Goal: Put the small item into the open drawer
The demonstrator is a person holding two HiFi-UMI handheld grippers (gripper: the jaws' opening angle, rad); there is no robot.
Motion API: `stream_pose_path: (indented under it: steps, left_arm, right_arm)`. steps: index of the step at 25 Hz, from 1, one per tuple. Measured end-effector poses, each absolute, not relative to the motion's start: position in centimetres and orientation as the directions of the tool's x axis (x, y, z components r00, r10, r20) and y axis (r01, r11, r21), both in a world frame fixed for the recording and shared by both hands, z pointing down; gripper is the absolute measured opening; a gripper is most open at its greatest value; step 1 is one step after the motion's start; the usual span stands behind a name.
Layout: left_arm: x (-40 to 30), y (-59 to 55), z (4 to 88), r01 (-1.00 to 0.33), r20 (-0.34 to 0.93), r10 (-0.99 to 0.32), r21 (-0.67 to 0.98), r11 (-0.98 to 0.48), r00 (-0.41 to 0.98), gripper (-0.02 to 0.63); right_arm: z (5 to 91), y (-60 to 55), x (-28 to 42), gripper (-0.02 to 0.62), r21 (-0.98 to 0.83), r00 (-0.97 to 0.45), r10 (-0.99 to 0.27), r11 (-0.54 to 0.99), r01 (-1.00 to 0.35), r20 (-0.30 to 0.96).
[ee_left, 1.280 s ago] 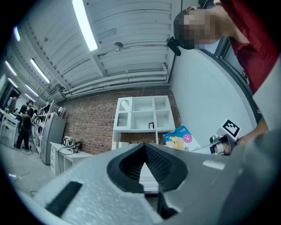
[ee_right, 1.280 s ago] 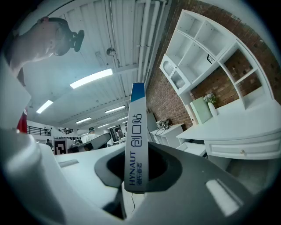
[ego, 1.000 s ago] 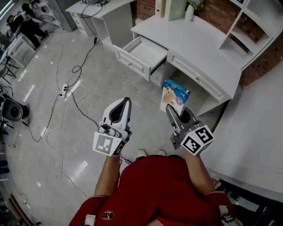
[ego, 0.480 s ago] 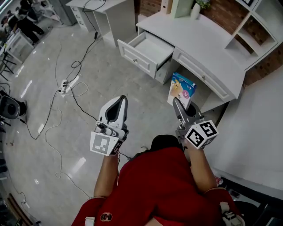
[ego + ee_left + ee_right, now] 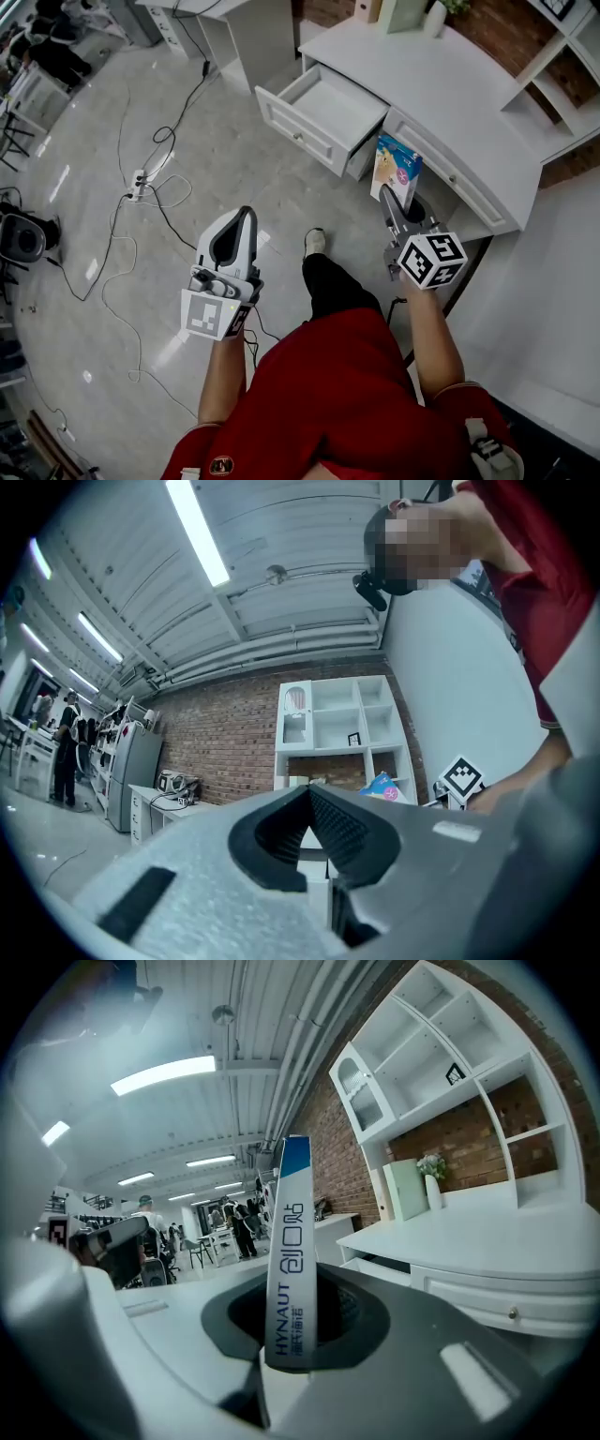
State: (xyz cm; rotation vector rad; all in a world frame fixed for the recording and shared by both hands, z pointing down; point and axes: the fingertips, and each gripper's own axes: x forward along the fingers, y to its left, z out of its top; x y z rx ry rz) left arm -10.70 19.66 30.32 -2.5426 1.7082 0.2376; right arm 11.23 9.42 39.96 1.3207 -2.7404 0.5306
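Note:
A small blue, yellow and pink box (image 5: 397, 167) stands upright in my right gripper (image 5: 390, 195), which is shut on its lower edge. It hangs just in front of the white desk (image 5: 450, 84), to the right of the open drawer (image 5: 328, 111), whose inside looks bare. In the right gripper view the box (image 5: 289, 1241) shows edge-on between the jaws of that gripper (image 5: 292, 1349), with the drawer (image 5: 375, 1265) beyond it to the right. My left gripper (image 5: 246, 216) is shut with nothing in it, over the floor well left of the desk; its tips (image 5: 310, 792) touch.
Cables and a power strip (image 5: 141, 184) lie on the shiny floor at left. The person's shoe (image 5: 315, 242) is forward between the grippers. A white vase (image 5: 433, 17) stands on the desk, and shelves (image 5: 562, 56) rise at right. A second white desk (image 5: 234, 23) is behind.
The person has stepped toward the desk, so drawer and desk sit nearer in view. My right gripper has carried the box up close to the desk front. My left gripper stays low.

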Motion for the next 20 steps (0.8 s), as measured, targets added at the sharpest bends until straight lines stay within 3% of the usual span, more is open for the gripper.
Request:
stream_pose_path:
  steps: [9,20]
  left_arm:
    - [-14.6,3.3,31.8,-0.911,-0.105,-0.905,-0.016,-0.412,0.411,0.000]
    - [-15.1,-12.1,33.0,-0.885,-0.039,-0.884,-0.026,-0.465,0.465,0.000]
  right_arm:
    - [46.6,-4.5,9.7,0.067,-0.263,-0.548,-0.774,0.483,-0.835,0.317]
    - [57.9,-17.0,8.2,0.067,-0.248,-0.506,-0.674,0.447,-0.860,0.539]
